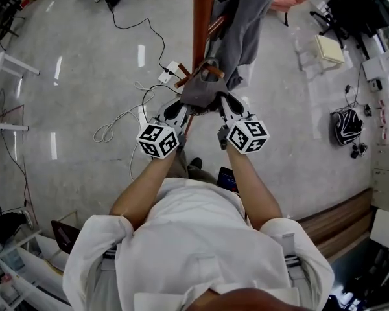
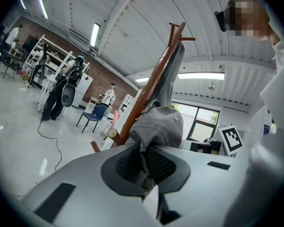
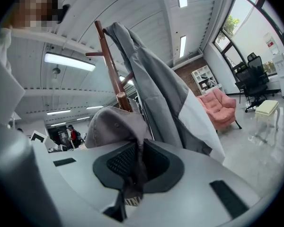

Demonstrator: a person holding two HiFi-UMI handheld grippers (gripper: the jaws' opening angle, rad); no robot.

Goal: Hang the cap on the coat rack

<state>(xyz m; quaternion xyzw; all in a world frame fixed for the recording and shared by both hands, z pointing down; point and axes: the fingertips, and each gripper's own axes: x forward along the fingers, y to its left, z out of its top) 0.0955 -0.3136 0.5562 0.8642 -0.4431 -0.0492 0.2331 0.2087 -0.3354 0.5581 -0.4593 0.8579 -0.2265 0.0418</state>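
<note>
Grey cap held up between both grippers, close against the pole of the wooden coat rack, beside a lower peg. Whether it bears on a peg cannot be told. Left gripper: fingers pinched on the cap's edge fabric. Right gripper: fingers likewise clamped on a fold of its edge. A grey jacket hangs from higher up the rack, right of the pole. Good practice here would be to hold the opening stretched between the two grips, guide it over the peg end clear of the jacket, and release only once the peg carries the cap.
</note>
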